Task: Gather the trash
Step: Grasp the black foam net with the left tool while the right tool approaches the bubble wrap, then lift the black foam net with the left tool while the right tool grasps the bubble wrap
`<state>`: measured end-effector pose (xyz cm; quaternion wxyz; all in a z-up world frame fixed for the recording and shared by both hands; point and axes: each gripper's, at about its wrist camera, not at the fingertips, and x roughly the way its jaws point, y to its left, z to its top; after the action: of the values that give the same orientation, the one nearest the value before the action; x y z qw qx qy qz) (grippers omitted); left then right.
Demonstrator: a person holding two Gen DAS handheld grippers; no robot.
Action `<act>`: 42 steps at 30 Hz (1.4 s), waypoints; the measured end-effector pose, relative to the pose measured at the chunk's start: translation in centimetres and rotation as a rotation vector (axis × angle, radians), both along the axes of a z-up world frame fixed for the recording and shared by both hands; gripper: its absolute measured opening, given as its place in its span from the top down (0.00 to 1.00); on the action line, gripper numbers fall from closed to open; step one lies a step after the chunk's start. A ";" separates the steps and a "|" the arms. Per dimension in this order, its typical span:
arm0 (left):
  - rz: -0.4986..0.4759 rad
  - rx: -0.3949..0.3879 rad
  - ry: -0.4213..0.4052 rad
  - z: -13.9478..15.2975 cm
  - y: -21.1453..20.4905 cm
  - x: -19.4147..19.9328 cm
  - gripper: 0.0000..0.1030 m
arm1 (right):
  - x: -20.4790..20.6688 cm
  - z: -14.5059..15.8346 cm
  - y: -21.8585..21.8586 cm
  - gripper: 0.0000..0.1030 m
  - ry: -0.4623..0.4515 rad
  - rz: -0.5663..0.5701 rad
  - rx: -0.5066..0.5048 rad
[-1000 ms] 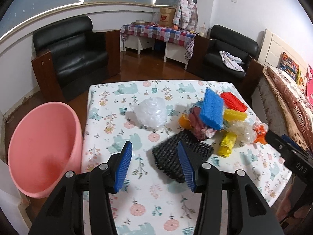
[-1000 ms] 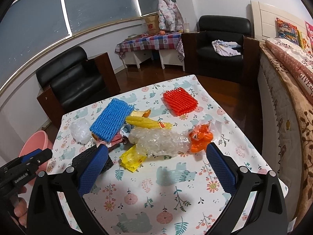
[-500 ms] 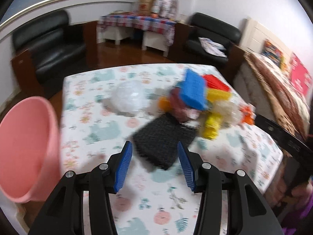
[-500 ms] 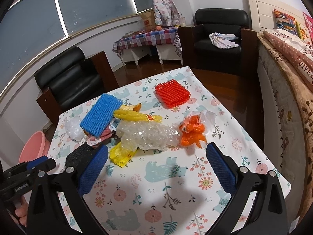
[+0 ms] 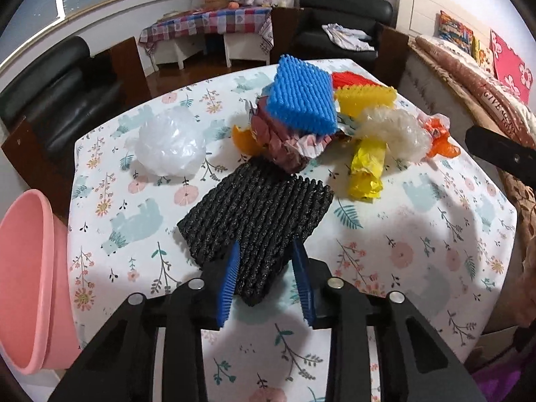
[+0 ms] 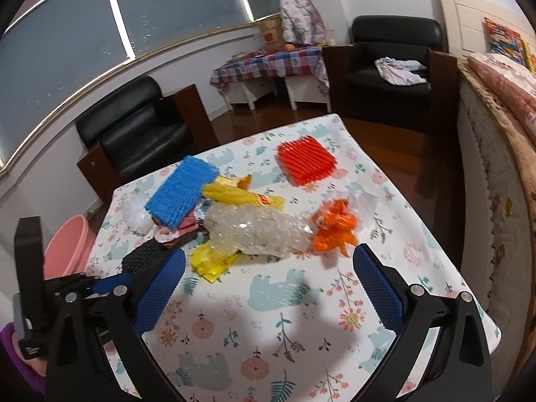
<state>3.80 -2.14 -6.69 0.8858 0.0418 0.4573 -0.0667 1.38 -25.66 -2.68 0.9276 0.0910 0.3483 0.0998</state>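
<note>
The left gripper (image 5: 264,278) is closing its blue-padded jaws on the near corner of the black foam net sleeve (image 5: 254,214), which sits between the pads and looks pinched by them while the rest of it lies flat on the floral tablecloth (image 5: 418,234). Taking that black sleeve as the landmark and going left to right in the left wrist view: well to its left, off the table edge, stands the pink plastic basin (image 5: 26,284); up and to its left on the cloth lies a crumpled clear plastic bag (image 5: 169,147); just behind it and touching its far edge is a wad of pinkish crumpled paper (image 5: 284,147) with an orange scrap (image 5: 244,139) beside it and a blue foam net sleeve (image 5: 303,98) propped on top; further behind to the right lie a red foam net sleeve (image 5: 351,78) and a yellow foam net sleeve (image 5: 365,98); to its right are a yellow plastic wrapper (image 5: 366,171), a roll of clear bubble wrap (image 5: 395,134) and, farthest, an orange plastic bag (image 5: 442,137). The right gripper (image 6: 268,288) hangs over the near right part of the table, well to the right of the black sleeve, its jaws spread wide with only bare cloth between them.
</note>
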 end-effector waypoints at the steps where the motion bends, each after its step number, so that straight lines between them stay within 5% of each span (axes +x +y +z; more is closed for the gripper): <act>1: -0.005 -0.009 -0.004 0.1 0.1 0.0 0.81 | 0.1 0.0 0.1 0.02 -0.002 0.013 0.002; 3: -0.005 -0.020 -0.005 0.2 0.2 -0.1 0.90 | 0.4 0.2 0.5 0.02 -0.002 0.033 0.002; 12: 0.014 -0.095 -0.009 1.7 1.0 -1.4 0.92 | 2.5 0.2 2.7 0.14 0.008 0.087 -0.045; 17: 0.023 -0.113 -0.036 2.9 1.5 -2.3 0.92 | 3.7 -1.0 3.6 0.39 0.064 0.092 -0.088; 22: 0.031 -0.136 -0.054 3.7 2.0 -3.0 0.92 | 3.6 -1.7 3.1 0.76 0.094 0.083 -0.074; 24: 0.030 -0.147 -0.064 4.0 2.2 -3.2 0.92 | 3.3 -1.7 2.9 0.81 0.099 0.084 -0.071; 42: 0.046 -0.222 -0.141 6.3 3.5 -4.8 0.92 | -1.6 2.7 3.2 0.85 -0.005 0.099 -0.035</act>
<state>-1.01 1.40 -0.38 0.9162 -0.0625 0.3847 -0.0937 -0.26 -22.49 0.06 0.9239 0.0570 0.3516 0.1395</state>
